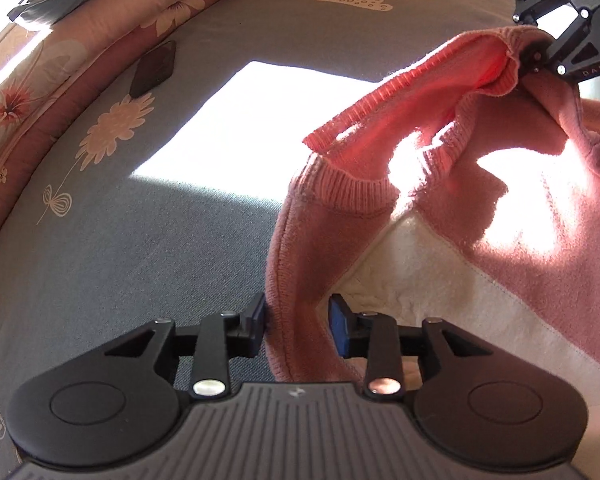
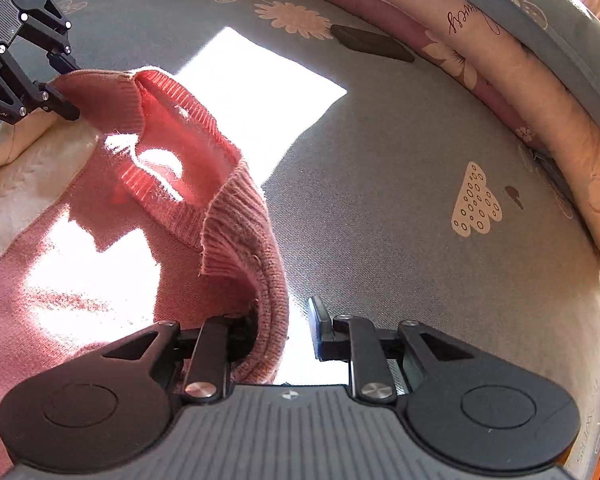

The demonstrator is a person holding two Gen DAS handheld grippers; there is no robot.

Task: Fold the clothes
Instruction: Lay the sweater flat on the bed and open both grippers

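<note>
A pink knitted sweater (image 1: 520, 220) with a cream lower panel (image 1: 440, 280) is held up by its shoulders over a grey-blue bed sheet (image 1: 140, 260), its ribbed collar gaping between the two grippers. My left gripper (image 1: 298, 328) is shut on the shoulder seam, and the knit fills the gap between its pads. In the right wrist view the left gripper (image 2: 66, 88) holds the sweater (image 2: 100, 280) at top left. My right gripper (image 2: 284, 332) stands partly open. The other shoulder hangs against its left finger, and a sunlit gap shows beside its right finger (image 2: 320, 328). In the left wrist view the right gripper (image 1: 532, 38) is at top right.
A bright patch of sunlight lies on the sheet (image 2: 380, 160) beyond the collar. A dark flat rectangular object (image 1: 154, 68) (image 2: 372, 46) lies near the pink floral quilt roll (image 1: 40, 80) (image 2: 520, 92), which runs along the bed's far edge.
</note>
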